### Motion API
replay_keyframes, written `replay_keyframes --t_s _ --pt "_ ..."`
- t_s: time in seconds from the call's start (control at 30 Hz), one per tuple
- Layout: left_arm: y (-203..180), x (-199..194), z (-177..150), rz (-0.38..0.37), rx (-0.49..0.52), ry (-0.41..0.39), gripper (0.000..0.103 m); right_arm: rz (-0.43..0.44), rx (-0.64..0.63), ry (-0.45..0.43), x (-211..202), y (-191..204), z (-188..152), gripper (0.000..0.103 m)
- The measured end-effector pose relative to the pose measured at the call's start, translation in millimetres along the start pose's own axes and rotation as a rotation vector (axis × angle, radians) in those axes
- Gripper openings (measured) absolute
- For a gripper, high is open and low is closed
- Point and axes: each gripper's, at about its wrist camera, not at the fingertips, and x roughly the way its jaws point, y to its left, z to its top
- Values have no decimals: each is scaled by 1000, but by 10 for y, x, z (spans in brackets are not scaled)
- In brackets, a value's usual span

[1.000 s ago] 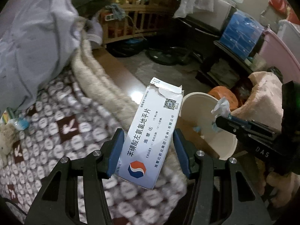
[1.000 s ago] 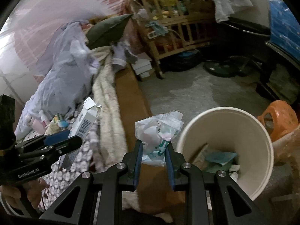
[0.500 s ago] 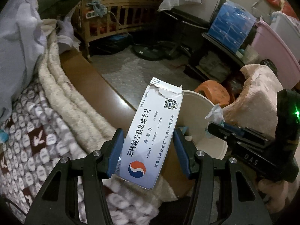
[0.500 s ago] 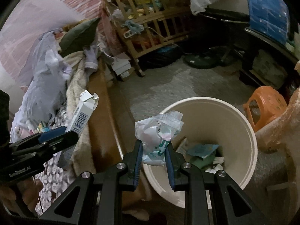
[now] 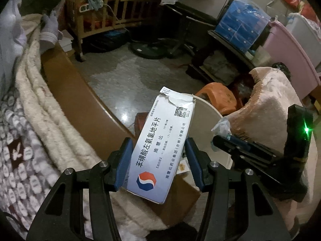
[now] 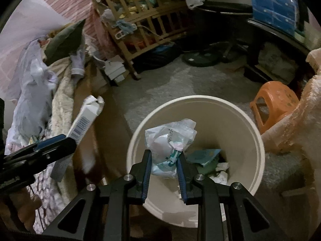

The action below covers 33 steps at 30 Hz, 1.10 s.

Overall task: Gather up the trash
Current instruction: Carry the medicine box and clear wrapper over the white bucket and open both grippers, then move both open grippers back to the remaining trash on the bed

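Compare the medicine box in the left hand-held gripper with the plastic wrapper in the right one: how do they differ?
The medicine box is stiff white card, long and flat, printed, with a torn top; the plastic wrapper is thin, translucent and crumpled into a ball. The wrapper hangs over the open bin; the box is beside the bin, toward the bed side, not clearly over it. Both are clamped: the box in the left hand-held gripper, the wrapper in the right hand-held gripper.

Both fisheye views are dim and grainy, their corners lost to a black circular vignette and straight lines bowed near the rims, with a soft glare patch on the floor (image 5: pixel 128 118) and motion blur low at the right-wrist view's left.
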Motion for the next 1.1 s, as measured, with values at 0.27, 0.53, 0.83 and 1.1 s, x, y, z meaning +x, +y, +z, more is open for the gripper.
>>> replay_keyframes --t_s 0.27,0.53,0.83,1.1 --pt "-74 93 13 -52 -4 9 52 -34 33 6 41 -129 9 37" --pt "-36 77 21 -111 -38 -3 54 -43 71 8 38 -196 -13 42" --pt "-5 18 7 -135 -43 -6 57 -33 76 12 19 -181 -22 42" --pt "53 -119 -30 -108 -41 -34 60 -40 62 1 -50 -95 -21 43"
